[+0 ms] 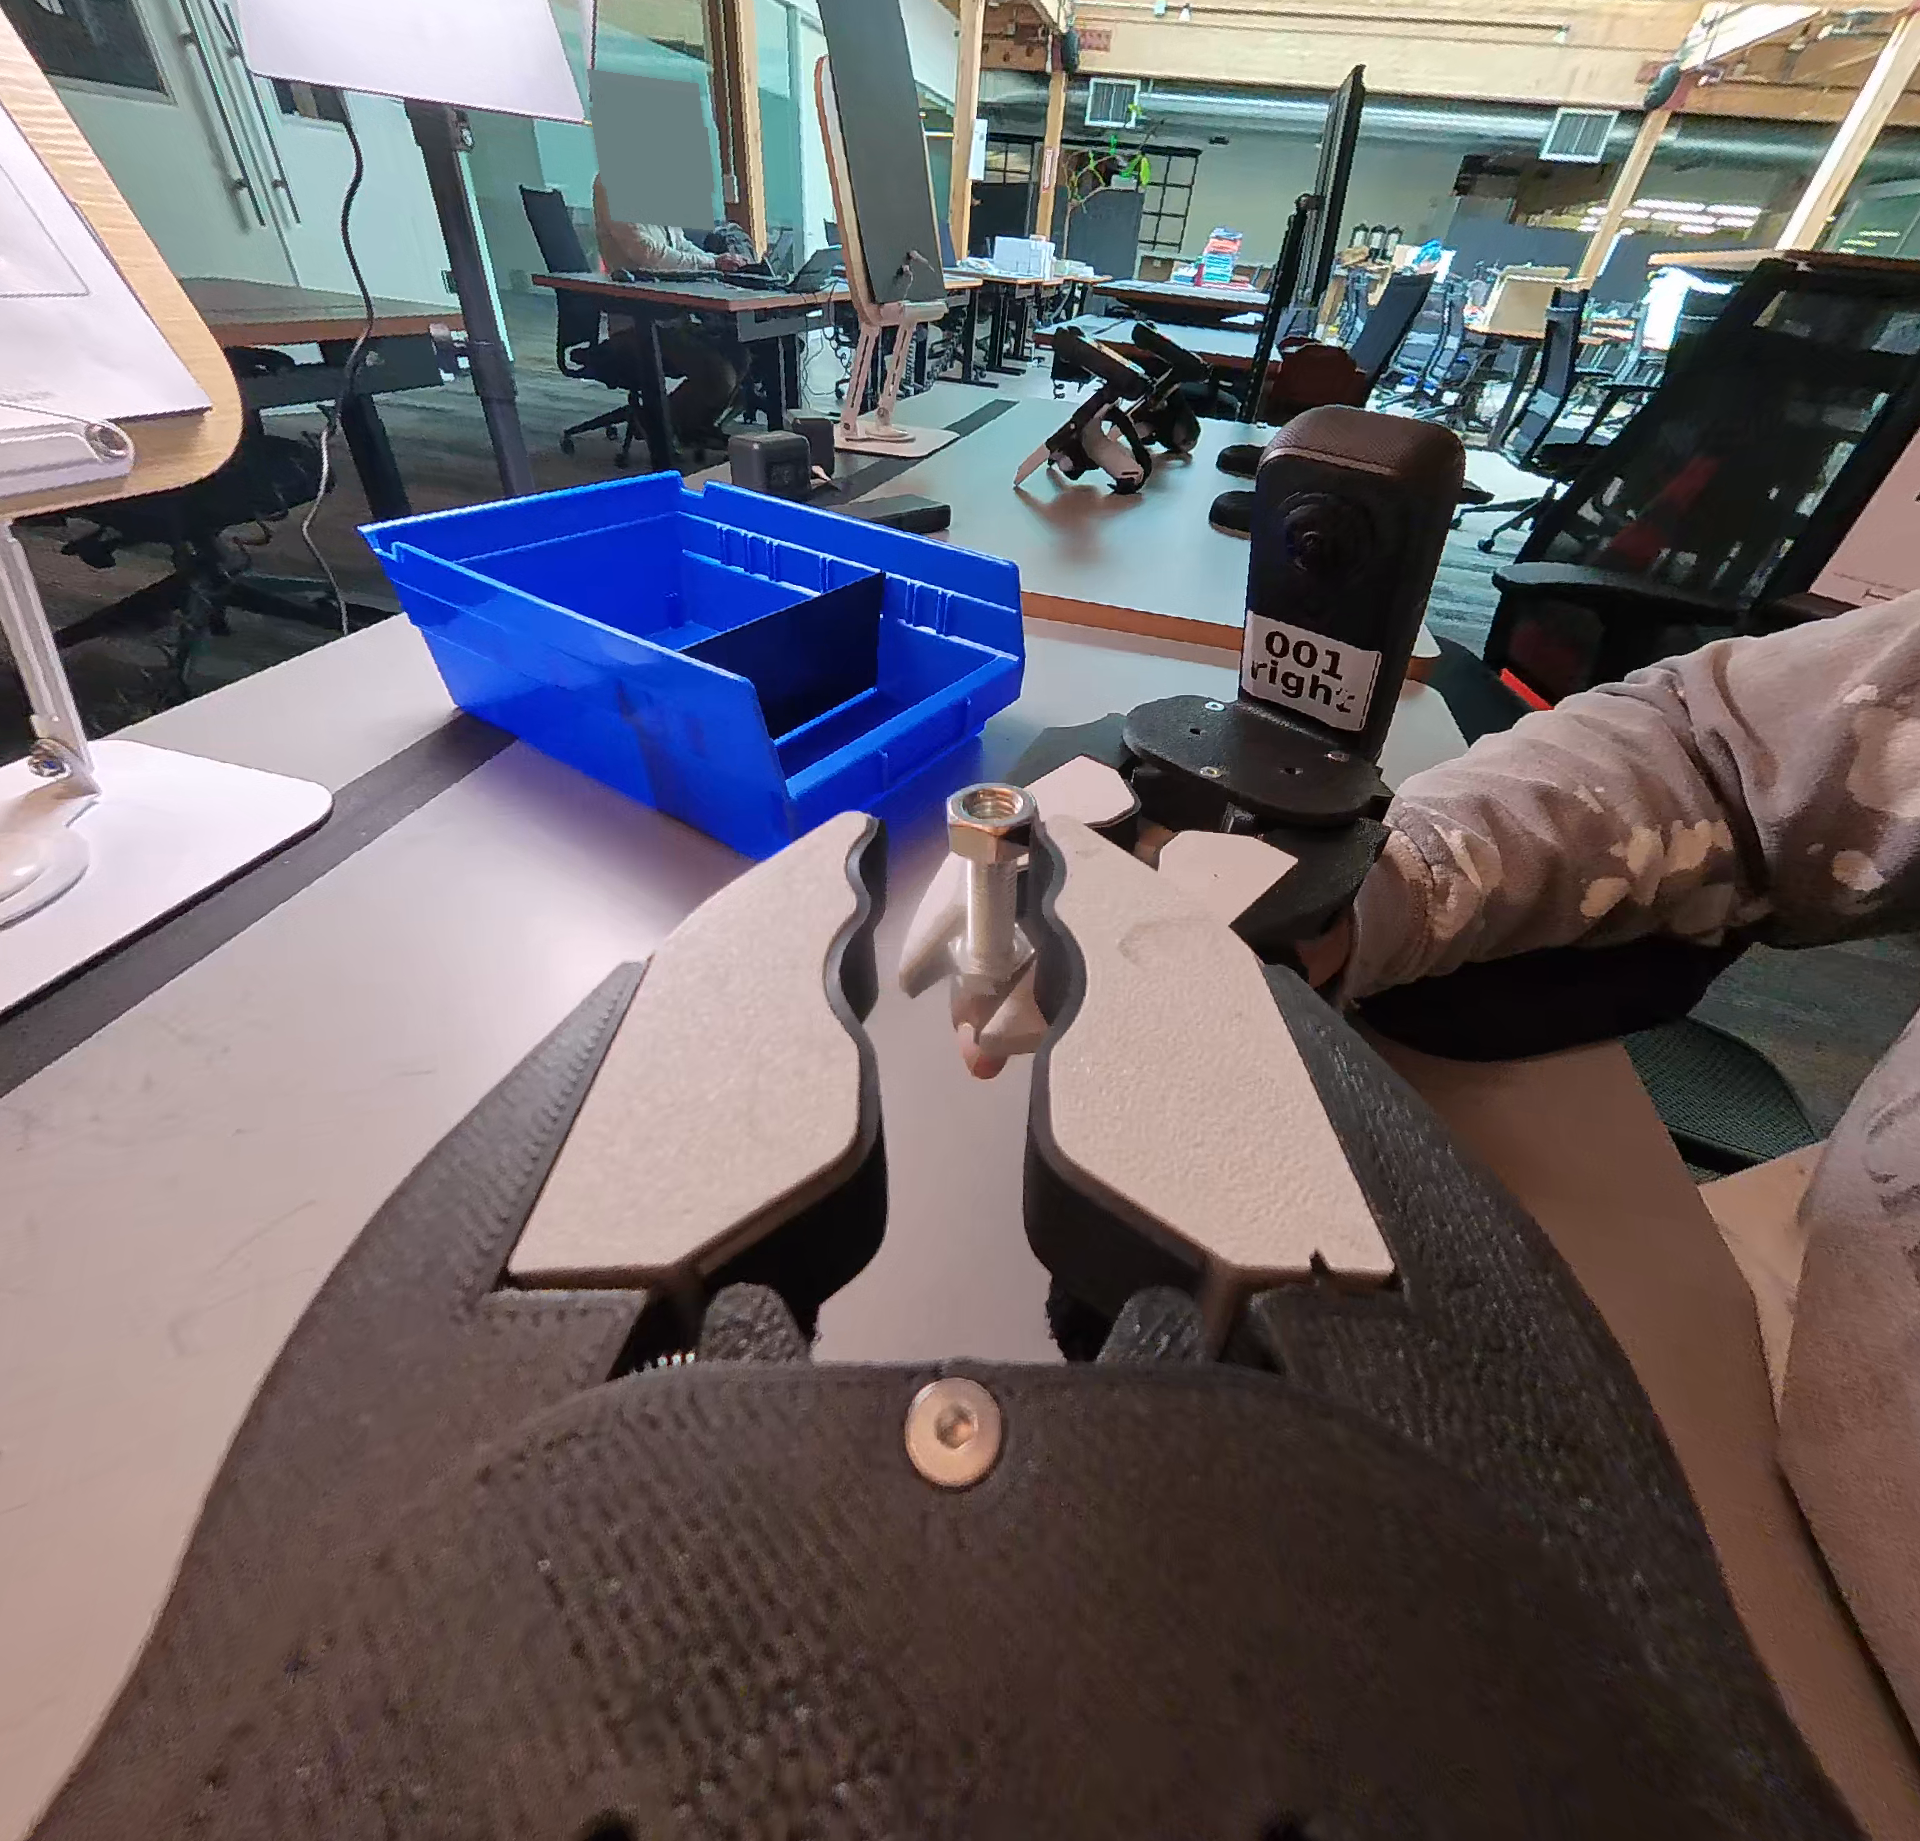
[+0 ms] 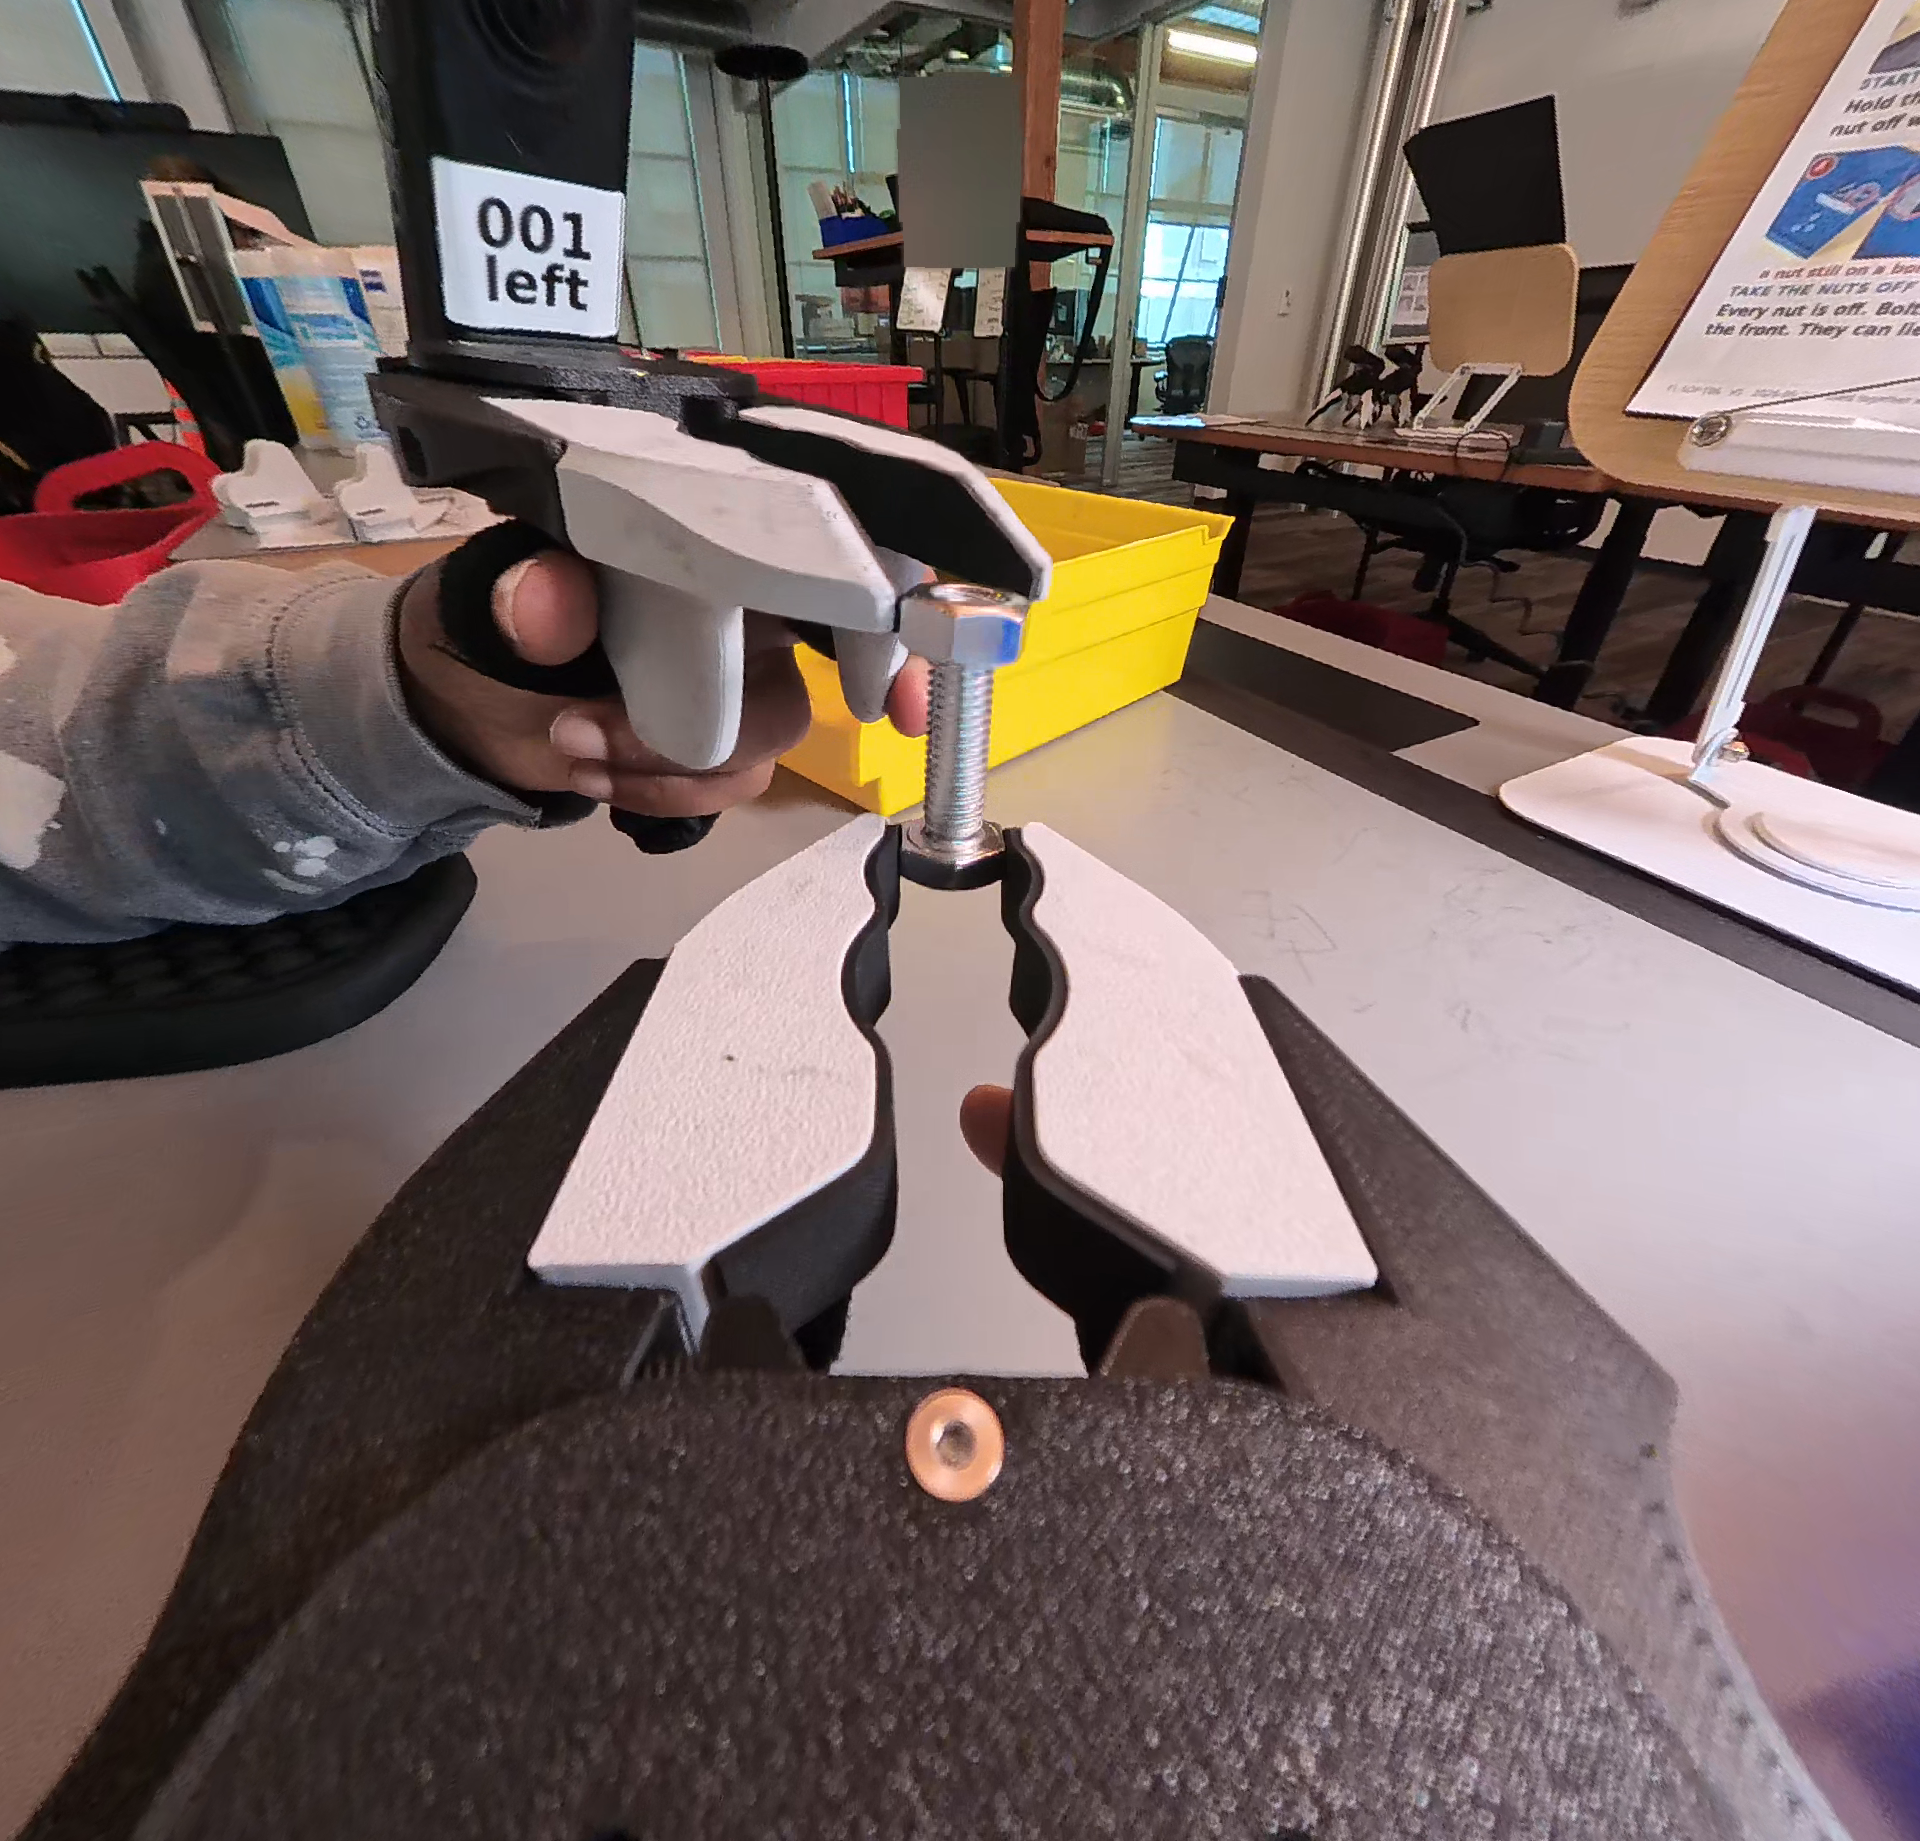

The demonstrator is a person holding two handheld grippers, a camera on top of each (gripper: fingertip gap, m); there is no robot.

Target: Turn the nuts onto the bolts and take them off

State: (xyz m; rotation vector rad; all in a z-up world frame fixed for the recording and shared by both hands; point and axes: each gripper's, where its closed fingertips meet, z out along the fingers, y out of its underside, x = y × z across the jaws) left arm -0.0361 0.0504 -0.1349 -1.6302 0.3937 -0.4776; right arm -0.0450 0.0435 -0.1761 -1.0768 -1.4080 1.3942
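I am holding the bolt (image 2: 958, 742) upright with my right gripper (image 2: 951, 846), whose two tips are closing on the hexagonal head at the bottom, so the threaded shaft is pointing straight up above the counter (image 2: 1403, 960). The nut (image 2: 961, 622) is sitting at the very top end of the thread, and it is only at the beginning of the thread, I think. My left gripper (image 2: 961, 586) is coming from the side, level with the nut, and its tips are meeting at the nut; from the left wrist view the jaws are looking a little apart around it, so I cannot tell surely if they are pressing it or only touching.

The relation that matters is this: the long axis of the bolt is vertical, and my left gripper is lying across it, almost at a right angle. So the turning must be going around this vertical axis, while the right gripper is keeping the head fixed. The blue bin (image 1: 623, 638) is standing well apart behind, on the counter, and the yellow bin (image 2: 1101, 607) too.
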